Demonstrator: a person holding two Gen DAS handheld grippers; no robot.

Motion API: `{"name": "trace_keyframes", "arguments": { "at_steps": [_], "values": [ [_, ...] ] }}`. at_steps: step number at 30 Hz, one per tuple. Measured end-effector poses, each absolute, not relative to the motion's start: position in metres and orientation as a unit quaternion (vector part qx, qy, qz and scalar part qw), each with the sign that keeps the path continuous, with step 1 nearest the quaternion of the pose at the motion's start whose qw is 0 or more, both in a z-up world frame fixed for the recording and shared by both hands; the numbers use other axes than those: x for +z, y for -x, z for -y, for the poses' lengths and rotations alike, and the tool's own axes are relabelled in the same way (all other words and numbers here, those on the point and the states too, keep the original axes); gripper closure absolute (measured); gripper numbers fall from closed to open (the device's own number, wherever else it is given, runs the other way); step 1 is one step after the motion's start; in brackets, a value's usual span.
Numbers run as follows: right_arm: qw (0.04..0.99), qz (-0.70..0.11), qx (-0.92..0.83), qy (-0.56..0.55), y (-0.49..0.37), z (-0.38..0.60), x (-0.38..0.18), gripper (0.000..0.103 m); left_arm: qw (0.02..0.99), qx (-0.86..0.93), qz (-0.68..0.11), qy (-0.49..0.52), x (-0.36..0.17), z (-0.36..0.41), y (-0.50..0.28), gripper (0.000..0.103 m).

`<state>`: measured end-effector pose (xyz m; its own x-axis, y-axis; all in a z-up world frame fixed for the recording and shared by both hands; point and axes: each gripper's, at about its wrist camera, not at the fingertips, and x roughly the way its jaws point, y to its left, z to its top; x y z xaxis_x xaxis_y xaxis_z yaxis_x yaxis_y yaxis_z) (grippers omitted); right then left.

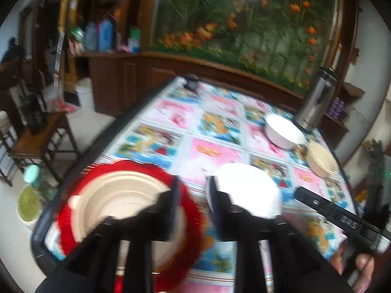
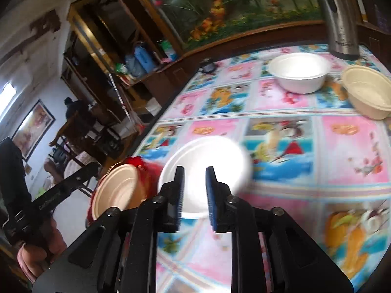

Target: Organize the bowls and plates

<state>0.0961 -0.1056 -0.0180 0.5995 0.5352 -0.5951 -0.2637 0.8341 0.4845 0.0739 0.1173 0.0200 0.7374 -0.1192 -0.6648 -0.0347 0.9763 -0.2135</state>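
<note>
A beige plate (image 1: 122, 195) lies on a red mat (image 1: 73, 229) at the table's near left corner; in the right wrist view the plate (image 2: 114, 188) sits left of my fingers. A white plate (image 1: 246, 188) (image 2: 207, 168) lies beside it. A white bowl (image 1: 283, 131) (image 2: 299, 72) and a beige bowl (image 1: 322, 158) (image 2: 367, 91) stand at the far right. My left gripper (image 1: 191, 185) is open and empty, between the two plates. My right gripper (image 2: 194, 178) is open and empty over the white plate's near edge; it also shows in the left wrist view (image 1: 342, 217).
The table (image 2: 293, 146) has a colourful patterned cloth. A steel thermos (image 1: 315, 102) (image 2: 341, 17) stands behind the bowls. A small dark object (image 1: 193, 81) sits at the far corner. A wooden chair (image 1: 36, 144), a cabinet and a flower mural are beyond the table.
</note>
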Motion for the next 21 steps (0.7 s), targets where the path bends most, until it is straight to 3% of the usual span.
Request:
{"name": "trace_keyframes", "arguments": {
  "at_steps": [1,2,10,21],
  "values": [
    [0.874,-0.395,0.222,-0.176,-0.101,0.11,-0.019,0.071,0.92,-0.03,-0.373,0.112,0.018,-0.115,-0.079,0.038],
    [0.869,-0.408,0.213,-0.179,-0.108,0.116,-0.022,0.071,0.915,-0.034,-0.384,0.121,0.016,-0.112,-0.086,0.033],
    [0.819,-0.481,0.221,-0.222,-0.162,0.138,-0.057,0.071,0.898,-0.018,-0.419,0.136,0.017,-0.103,-0.126,0.032],
    [0.78,-0.495,0.276,-0.264,-0.183,0.139,-0.081,0.071,0.854,-0.022,-0.5,0.142,-0.014,-0.085,-0.173,0.031]
  ]
}}
